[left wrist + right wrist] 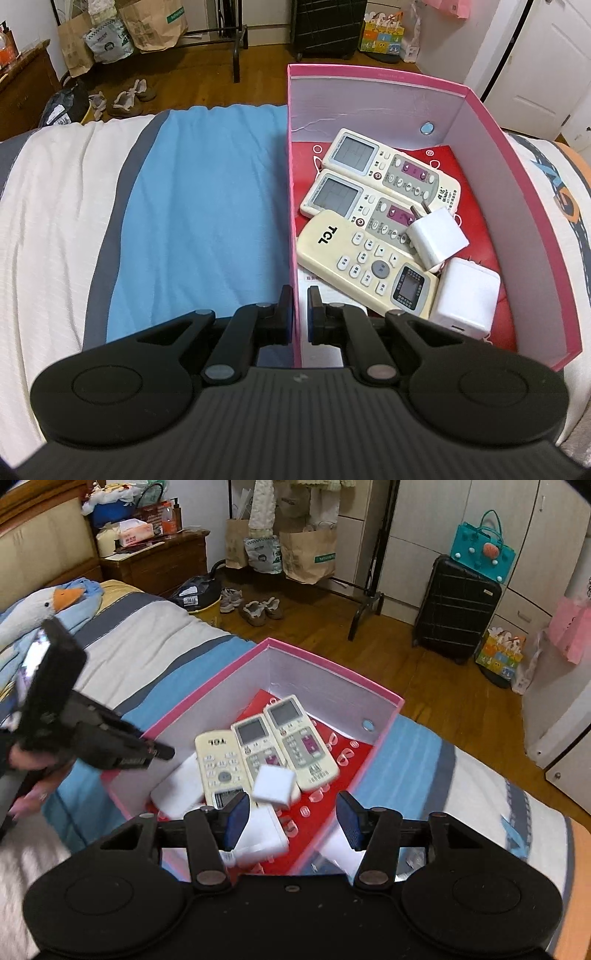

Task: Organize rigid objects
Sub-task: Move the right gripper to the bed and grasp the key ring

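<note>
A pink box [546, 229] with a red floor stands on the bed. Inside lie three cream remotes: a TCL one [365, 262] and two with grey screens [354, 206] [391, 166]. A small white charger [436, 240] rests on them, and a larger white charger [465, 299] lies beside it. My left gripper [300, 306] is shut on the box's left wall. In the right wrist view it [162, 753] reaches in from the left. My right gripper [293, 819] hovers open over the box [332, 672], above the larger charger [262, 834]. The small charger [275, 784] looks blurred just ahead of it.
The bed cover [203, 206] has blue, grey and white stripes. A goose plush [40, 605] lies at the bed's head. A hand [26, 764] holds the left gripper. Off the bed are a wooden floor, shoes [258, 611], paper bags [306, 554] and a black suitcase [454, 609].
</note>
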Demonstrator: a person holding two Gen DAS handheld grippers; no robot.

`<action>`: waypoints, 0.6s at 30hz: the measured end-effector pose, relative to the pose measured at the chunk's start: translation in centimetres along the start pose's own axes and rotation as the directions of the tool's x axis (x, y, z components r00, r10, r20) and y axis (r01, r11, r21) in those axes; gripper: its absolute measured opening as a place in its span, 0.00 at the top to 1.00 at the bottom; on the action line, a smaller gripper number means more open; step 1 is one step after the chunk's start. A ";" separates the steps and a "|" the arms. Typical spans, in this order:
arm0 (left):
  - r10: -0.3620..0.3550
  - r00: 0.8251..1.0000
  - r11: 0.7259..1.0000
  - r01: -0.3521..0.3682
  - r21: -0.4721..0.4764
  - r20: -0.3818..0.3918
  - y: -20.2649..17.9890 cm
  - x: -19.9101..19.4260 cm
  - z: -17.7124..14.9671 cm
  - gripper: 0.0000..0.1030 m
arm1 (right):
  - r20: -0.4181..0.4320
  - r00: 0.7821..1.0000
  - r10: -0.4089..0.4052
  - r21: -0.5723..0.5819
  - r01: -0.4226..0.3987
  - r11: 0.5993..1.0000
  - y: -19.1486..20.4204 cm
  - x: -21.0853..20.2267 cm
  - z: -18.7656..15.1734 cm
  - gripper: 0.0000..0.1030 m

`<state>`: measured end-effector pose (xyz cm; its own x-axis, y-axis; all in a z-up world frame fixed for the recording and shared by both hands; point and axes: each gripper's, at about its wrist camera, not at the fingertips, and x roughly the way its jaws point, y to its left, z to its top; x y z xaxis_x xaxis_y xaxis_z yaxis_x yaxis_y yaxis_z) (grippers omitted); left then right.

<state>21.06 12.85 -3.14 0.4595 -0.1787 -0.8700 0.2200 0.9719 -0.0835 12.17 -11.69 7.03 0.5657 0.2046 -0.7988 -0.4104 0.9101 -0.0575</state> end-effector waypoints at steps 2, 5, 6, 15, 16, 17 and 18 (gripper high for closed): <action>0.007 1.000 1.000 -0.007 0.003 -0.001 -0.1 0.0 0.0 0.95 | -0.007 1.000 0.000 0.000 0.000 1.000 -0.6 -1.1 -0.7 0.44; 0.015 1.000 1.000 -0.015 0.006 -0.003 -0.3 0.1 0.0 0.95 | -0.013 1.000 -0.004 -0.007 0.004 1.000 -1.3 -2.2 -1.7 0.42; 0.017 1.000 1.000 -0.017 0.005 -0.006 -0.3 0.1 -0.1 0.95 | -0.014 1.000 -0.008 -0.009 0.008 1.000 -1.5 -2.5 -2.1 0.41; 0.028 1.000 1.000 -0.028 0.011 -0.014 -0.6 0.1 0.0 0.95 | -0.033 0.999 -0.002 -0.039 0.001 0.999 -2.6 -3.5 -5.2 0.33; 0.029 0.999 0.999 -0.029 0.014 -0.013 -0.6 0.1 0.0 0.95 | -0.037 0.999 -0.002 -0.042 0.000 0.999 -2.5 -3.3 -5.6 0.32; 0.036 0.999 0.999 -0.036 0.021 -0.011 -0.7 0.0 0.0 0.95 | -0.043 0.999 0.000 -0.046 -0.002 0.999 -2.6 -3.2 -5.8 0.32; 0.043 0.999 0.999 -0.042 0.027 -0.009 -0.8 0.0 -0.1 0.95 | -0.049 0.999 0.004 -0.048 -0.006 0.999 -2.6 -2.9 -6.1 0.32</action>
<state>20.86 12.08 -3.12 0.4603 -0.1356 -0.8773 0.2233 0.9742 -0.0334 7.19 -16.89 5.84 0.5282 0.1901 -0.8275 -0.4479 0.8904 -0.0814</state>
